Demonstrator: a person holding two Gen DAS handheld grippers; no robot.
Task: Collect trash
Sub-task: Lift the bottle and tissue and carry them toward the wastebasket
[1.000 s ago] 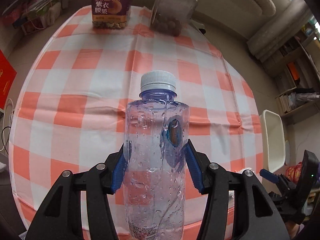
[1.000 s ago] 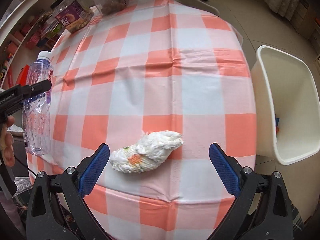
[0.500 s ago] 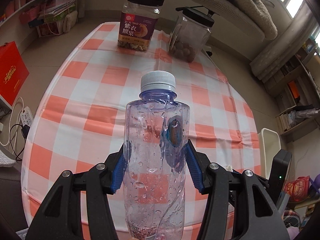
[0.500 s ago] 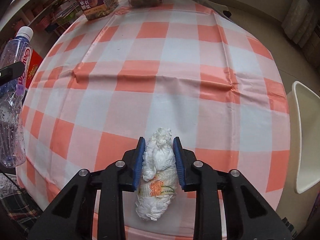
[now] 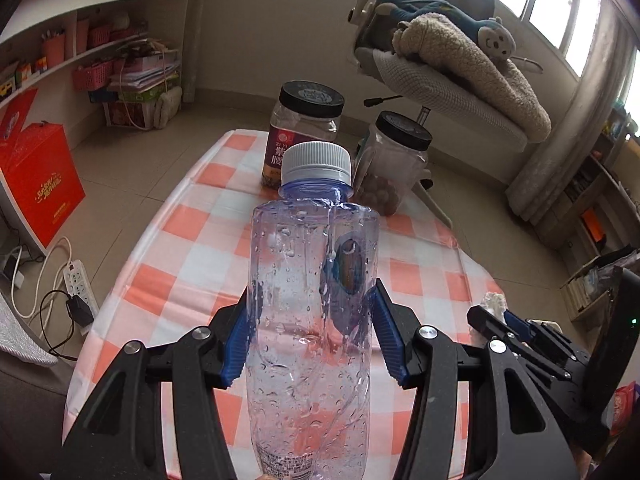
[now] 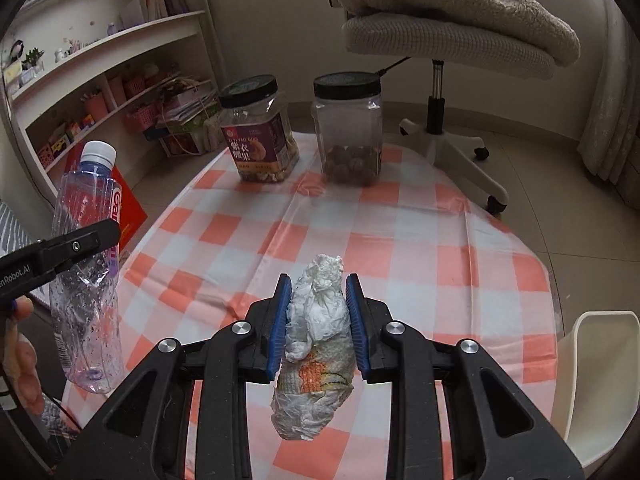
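Bottle [image 5: 312, 300] upright, cap up, gripped by left tongs [image 5: 312, 344]; right tongs [image 6: 318, 320] clamp tissue wad [image 6: 316, 344] lengthwise.

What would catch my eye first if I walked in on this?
Probably the clear, droplet-speckled plastic bottle with a white cap, clamped upright in the left tool above the orange-and-white checked tablecloth. Next, the crumpled white paper wad pinched in the right tool, lifted off the cloth.
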